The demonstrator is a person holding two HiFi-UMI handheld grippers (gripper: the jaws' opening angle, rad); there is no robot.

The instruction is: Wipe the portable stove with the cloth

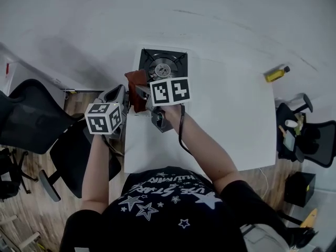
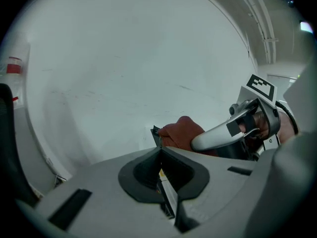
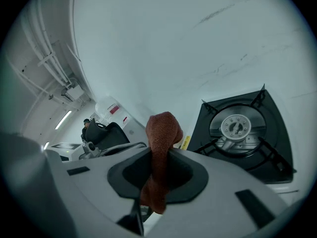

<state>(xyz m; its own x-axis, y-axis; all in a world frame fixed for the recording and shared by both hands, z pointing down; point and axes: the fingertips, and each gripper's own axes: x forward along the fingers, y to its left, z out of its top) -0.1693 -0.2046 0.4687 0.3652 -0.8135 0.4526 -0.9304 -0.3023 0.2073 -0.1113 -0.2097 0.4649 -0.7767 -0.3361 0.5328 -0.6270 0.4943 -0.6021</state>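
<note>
My right claw grips the cloth bunched upright, just short of the stove, I judge so a loose fold can meet the top. My left claw, pressed together and empty, waits left of the stove, out of the way

A white worktop stands against a pale wall. A small yellow bottle lies near its far right corner. A black office chair stands on the wooden floor to the left, another chair to the right, and a black box sits near that one.
</note>
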